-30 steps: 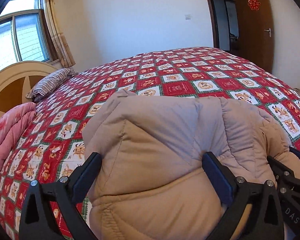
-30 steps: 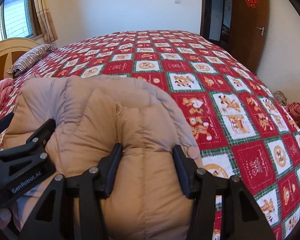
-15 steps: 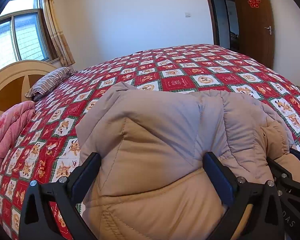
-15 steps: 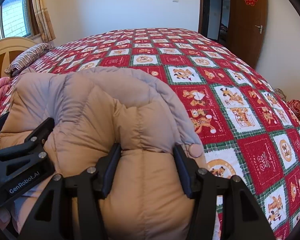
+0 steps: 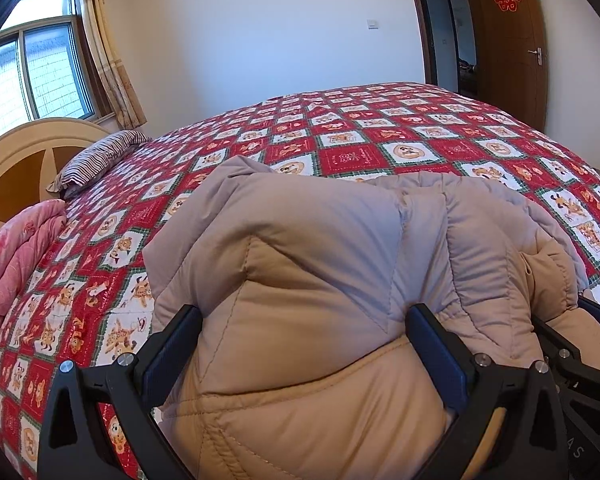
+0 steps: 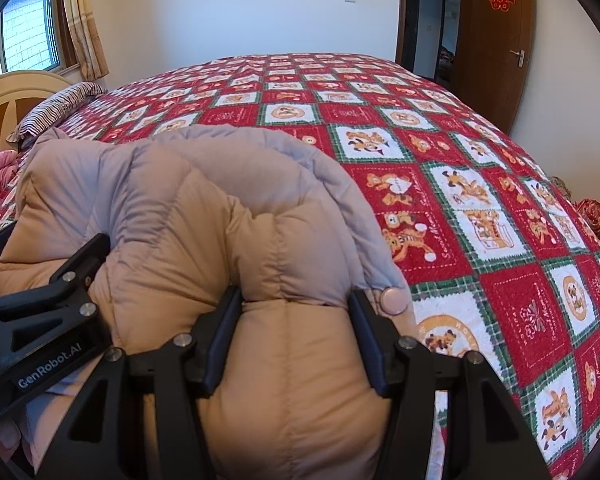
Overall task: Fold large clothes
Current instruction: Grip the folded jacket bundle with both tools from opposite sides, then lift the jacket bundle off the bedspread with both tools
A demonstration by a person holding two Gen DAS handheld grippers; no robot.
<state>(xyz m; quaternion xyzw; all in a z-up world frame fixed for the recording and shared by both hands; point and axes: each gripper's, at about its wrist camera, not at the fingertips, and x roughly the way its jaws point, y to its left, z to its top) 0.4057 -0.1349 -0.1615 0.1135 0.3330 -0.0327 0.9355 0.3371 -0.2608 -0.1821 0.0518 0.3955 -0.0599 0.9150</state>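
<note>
A puffy tan quilted down jacket [image 5: 300, 280] lies bunched on the bed, right in front of both cameras; it also fills the right wrist view [image 6: 204, 224]. My left gripper [image 5: 304, 340] has its jaws wide apart around a thick fold of the jacket. My right gripper [image 6: 296, 320] is shut on a padded roll of the same jacket, beside a round snap button [image 6: 394, 300]. The left gripper's body shows at the left of the right wrist view. The jacket's lower part is hidden under the grippers.
The bed carries a red, white and green checked bear-print quilt [image 5: 380, 148]. A striped pillow [image 5: 100, 156] and a folded pink blanket [image 5: 12, 256] lie by the wooden headboard [image 5: 20, 160] at the left. A wooden door [image 6: 496, 40] stands at the far right.
Both grippers have lifted the jacket's near edge and carried it a little forward over the bed. The jacket now rises higher in both views. The grips have not changed.
</note>
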